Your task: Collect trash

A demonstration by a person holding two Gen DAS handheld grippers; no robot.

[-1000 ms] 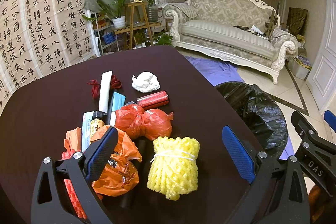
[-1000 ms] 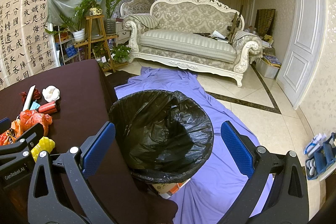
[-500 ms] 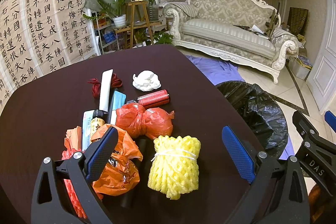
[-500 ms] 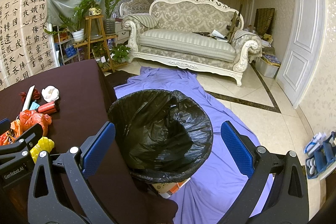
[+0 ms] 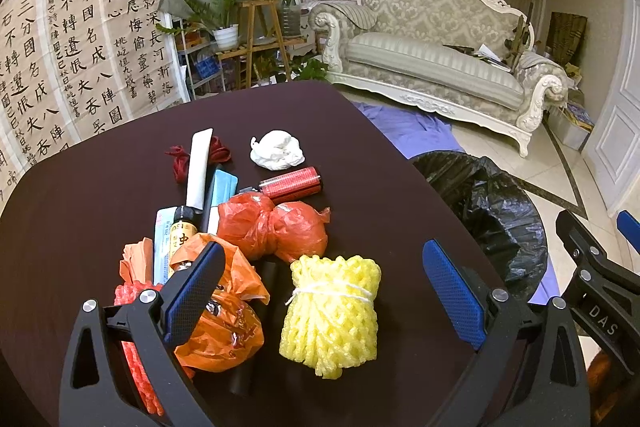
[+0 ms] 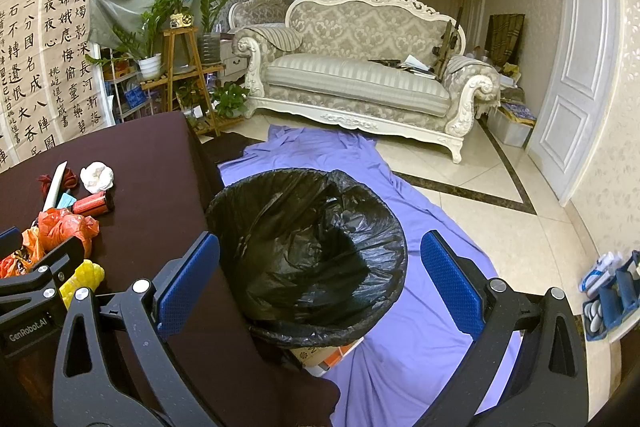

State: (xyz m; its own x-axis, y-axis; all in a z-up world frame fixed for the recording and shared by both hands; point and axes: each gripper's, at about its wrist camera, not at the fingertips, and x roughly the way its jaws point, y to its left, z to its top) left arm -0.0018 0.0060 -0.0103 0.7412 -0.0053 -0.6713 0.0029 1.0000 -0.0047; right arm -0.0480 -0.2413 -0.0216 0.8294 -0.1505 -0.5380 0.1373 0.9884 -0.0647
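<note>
On the dark round table (image 5: 100, 195) the trash lies in one heap toward its near side. From the left: a red foam net (image 5: 132, 311) under an orange plastic bag (image 5: 224, 323), a small dark bottle (image 5: 182, 231) among flat packets, a white strip (image 5: 199, 167) across a dark red scrap (image 5: 180, 159), a knotted red bag (image 5: 276, 223), a crumpled white tissue (image 5: 278, 150), a red cylinder (image 5: 290, 183), and nearest, a yellow foam net bundle (image 5: 332, 315) tied with white string. The left gripper (image 5: 324, 291) hangs over the heap with its jaws spread wide and nothing between them; the bundle lies between the two blue pads, touching neither.

Just off the table's right edge stands the bin, lined with a black bag (image 6: 308, 247); no trash shows inside it. The right gripper (image 6: 320, 275) hovers over its mouth, jaws likewise wide and empty.

Bare tabletop surrounds the heap at left and far side. A purple cloth (image 6: 400, 347) covers the tiled floor under the bin; beyond it are a pale carved sofa (image 6: 360, 83), a plant stand (image 6: 180, 67) and calligraphy sheets (image 5: 80, 27).
</note>
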